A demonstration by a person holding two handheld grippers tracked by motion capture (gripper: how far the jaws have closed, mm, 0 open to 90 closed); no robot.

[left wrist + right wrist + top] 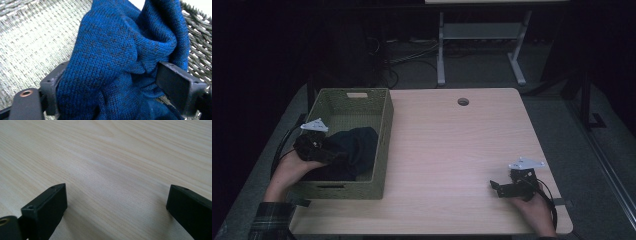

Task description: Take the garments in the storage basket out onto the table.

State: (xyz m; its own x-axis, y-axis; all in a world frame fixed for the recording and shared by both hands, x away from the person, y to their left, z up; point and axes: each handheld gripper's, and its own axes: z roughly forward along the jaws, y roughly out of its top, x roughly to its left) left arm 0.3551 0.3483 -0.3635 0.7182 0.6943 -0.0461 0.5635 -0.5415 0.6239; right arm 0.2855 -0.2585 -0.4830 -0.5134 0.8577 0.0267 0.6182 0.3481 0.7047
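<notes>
Sweater (117,62) bunched between the left gripper (110,82) jaws inside the woven basket (382,125) at frame left, likely being lifted out next, while right gripper (117,212) idles gaping, lower right

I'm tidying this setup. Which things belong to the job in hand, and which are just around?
In use: blue knitted garment, woven basket, left gripper with its jaws around the garment.
Around: right gripper, open over the bare table; cables on the floor.
</notes>
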